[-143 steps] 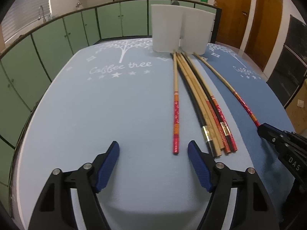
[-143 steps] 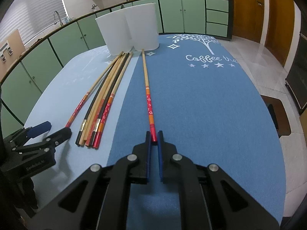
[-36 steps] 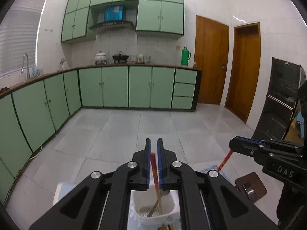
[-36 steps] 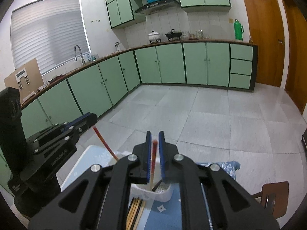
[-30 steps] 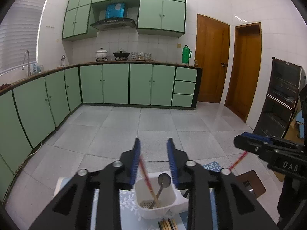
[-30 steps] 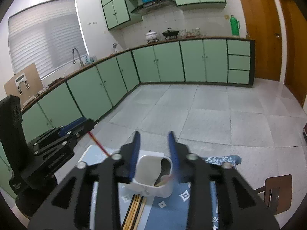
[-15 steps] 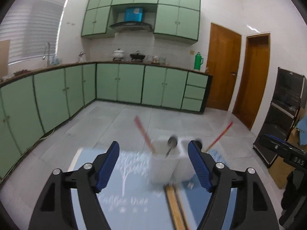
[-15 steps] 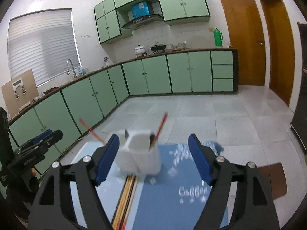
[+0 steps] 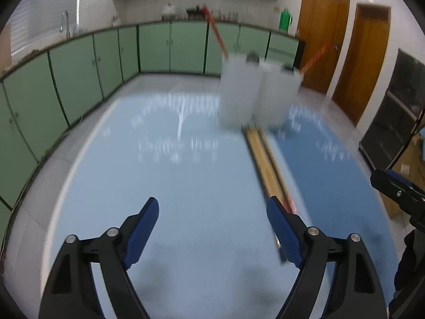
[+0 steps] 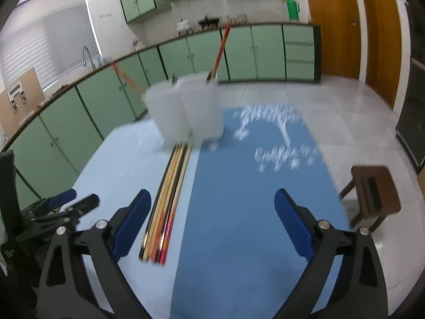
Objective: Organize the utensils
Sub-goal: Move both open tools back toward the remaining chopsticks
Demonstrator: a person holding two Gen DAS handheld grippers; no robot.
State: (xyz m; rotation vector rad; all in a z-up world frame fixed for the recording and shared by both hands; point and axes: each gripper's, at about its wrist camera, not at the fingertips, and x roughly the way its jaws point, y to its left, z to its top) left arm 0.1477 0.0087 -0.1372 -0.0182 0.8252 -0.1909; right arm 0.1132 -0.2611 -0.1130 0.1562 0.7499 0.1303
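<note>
Two chopsticks (image 10: 219, 53) stand in the holder (image 10: 186, 109). A bunch (image 10: 167, 202) lies just before it. My jaws, left (image 9: 212, 236) and right (image 10: 212, 226), are opening, empty.

Opening, empty right claw (image 10: 212, 223) above chopsticks (image 10: 166, 202)

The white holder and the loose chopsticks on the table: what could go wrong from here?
1. The two chopsticks in the white holder lean far out; a bump could tip it.
2. The loose chopsticks lie tightly bundled, so the opening, empty right gripper or left gripper might pinch several or scatter them.
</note>
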